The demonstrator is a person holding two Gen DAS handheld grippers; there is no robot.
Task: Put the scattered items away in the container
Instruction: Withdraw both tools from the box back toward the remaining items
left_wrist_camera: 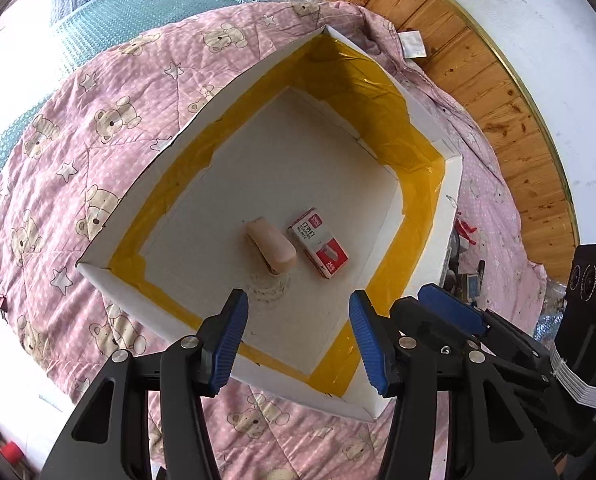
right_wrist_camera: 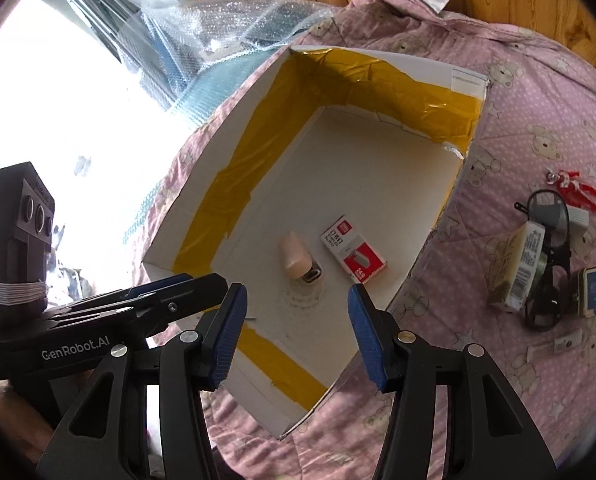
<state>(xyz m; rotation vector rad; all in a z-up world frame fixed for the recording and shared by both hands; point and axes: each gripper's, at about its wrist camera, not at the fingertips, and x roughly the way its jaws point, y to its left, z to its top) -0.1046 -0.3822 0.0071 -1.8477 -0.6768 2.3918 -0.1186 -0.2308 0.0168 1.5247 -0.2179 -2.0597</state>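
Cardboard box (right_wrist_camera: 438, 76), yellow-taped inside, already holds a stapler (right_wrist_camera: 296, 258) and a staple packet (right_wrist_camera: 354, 250). Both grippers, left (left_wrist_camera: 298, 336) and right (right_wrist_camera: 296, 334), hover spread and empty. Remaining eyeglasses (right_wrist_camera: 548, 240) on the quilt (right_wrist_camera: 538, 128) look fragile; better pinch the bridge.

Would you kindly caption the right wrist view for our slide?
Open right gripper above a yellow-taped box holding a stapler and staple pack; clutter awaits on the quilt.
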